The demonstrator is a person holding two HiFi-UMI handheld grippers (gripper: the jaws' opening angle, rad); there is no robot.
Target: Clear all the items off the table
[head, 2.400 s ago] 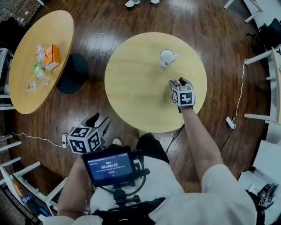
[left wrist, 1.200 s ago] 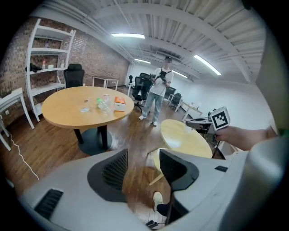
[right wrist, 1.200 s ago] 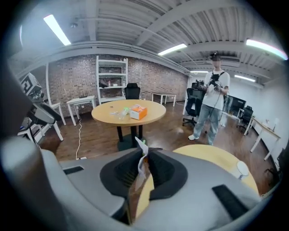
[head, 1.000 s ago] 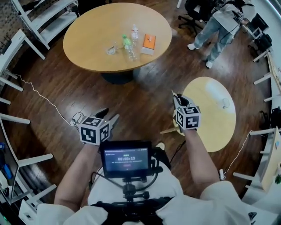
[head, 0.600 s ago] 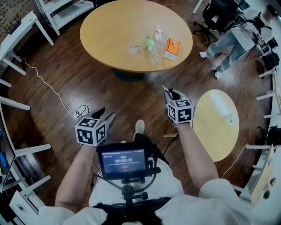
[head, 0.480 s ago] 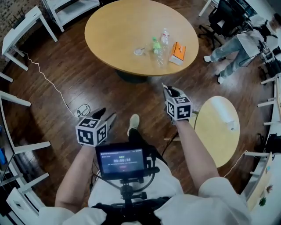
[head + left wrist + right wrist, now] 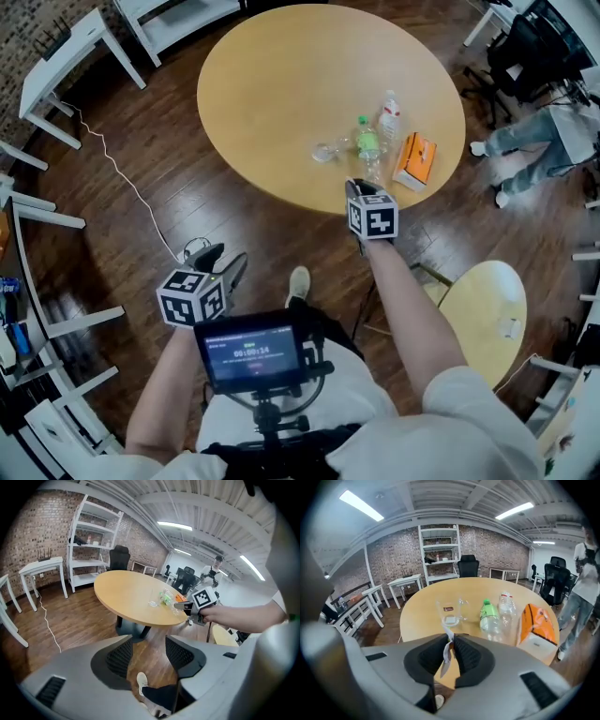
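On the big round wooden table [image 7: 281, 84] stand a clear cup [image 7: 327, 150], a green-capped bottle [image 7: 366, 141], a clear bottle [image 7: 389, 108] and an orange box [image 7: 415, 161]. My right gripper [image 7: 354, 186] hangs at the table's near edge, just short of the bottles. It is shut on a thin white scrap [image 7: 448, 649] that dangles between its pads. In the right gripper view the cup [image 7: 450, 609], green-capped bottle [image 7: 489, 616] and orange box [image 7: 536, 623] lie straight ahead. My left gripper [image 7: 225, 258] stays over the floor, open, with nothing in it [image 7: 147, 648].
A small round table [image 7: 483, 314] with a small white item [image 7: 511, 328] stands at the lower right. A person's legs [image 7: 534, 141] and office chairs are right of the big table. White desks [image 7: 66, 56] and a floor cable [image 7: 131, 187] lie left.
Both grippers have travelled from beside the small round table toward the big table. The right one now reaches its near edge, still shut on the scrap. The left one trails, still open.
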